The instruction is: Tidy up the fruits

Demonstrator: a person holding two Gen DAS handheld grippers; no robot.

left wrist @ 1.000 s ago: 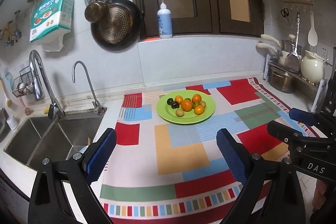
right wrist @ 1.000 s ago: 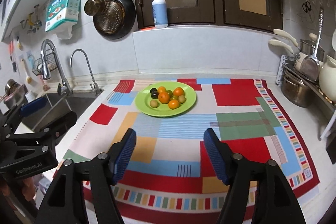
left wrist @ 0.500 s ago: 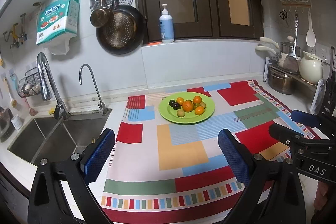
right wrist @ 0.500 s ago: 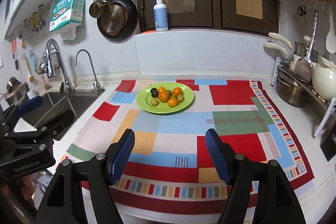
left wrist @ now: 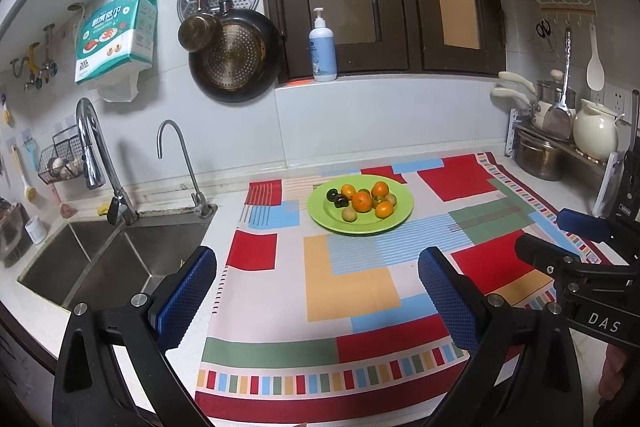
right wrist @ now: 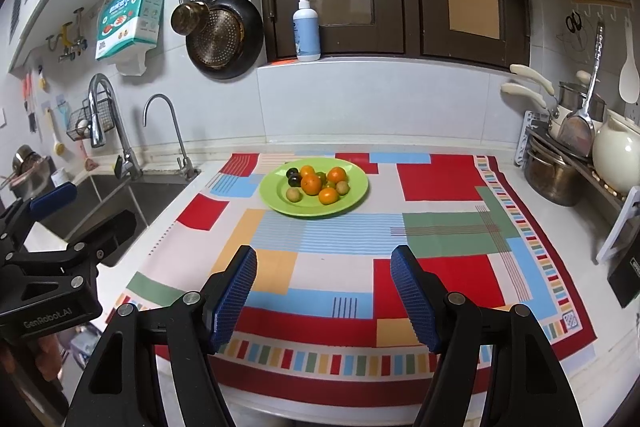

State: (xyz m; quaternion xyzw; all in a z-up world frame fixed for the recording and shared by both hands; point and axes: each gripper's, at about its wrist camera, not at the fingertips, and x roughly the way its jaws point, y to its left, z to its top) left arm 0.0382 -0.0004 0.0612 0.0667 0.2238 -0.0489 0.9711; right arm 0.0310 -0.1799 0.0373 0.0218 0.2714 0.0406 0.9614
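Kitchen scene, read from left to right. At far left lies a steel sink [left wrist: 100, 259] with two taps behind it; a dark pan [left wrist: 234, 57] hangs on the tiled wall above. Next comes the white counter [right wrist: 532, 223], covered by a patchwork cloth [right wrist: 436, 187] of red, blue, green and yellow blocks. On the far half of that cloth sits a green plate [right wrist: 356, 193] holding all the fruits [right wrist: 318, 183] I can see: several small oranges, two dark round ones at the plate's left side, and a few yellow-green ones, all bunched together. No fruit lies loose on the cloth or the counter. At far right a rack [left wrist: 556, 147] carries pots and a cream jug.

I hold the left claw [left wrist: 316, 297] spread wide and empty over the near edge of the cloth; the right claw [right wrist: 323, 293] is likewise spread and empty, well short of the plate.

Progress: I judge the scene ambiguous. Fruit heaped on one plate fits a finished gathering, or equally a mixed pile awaiting sorting by kind; no second dish appears in either view.
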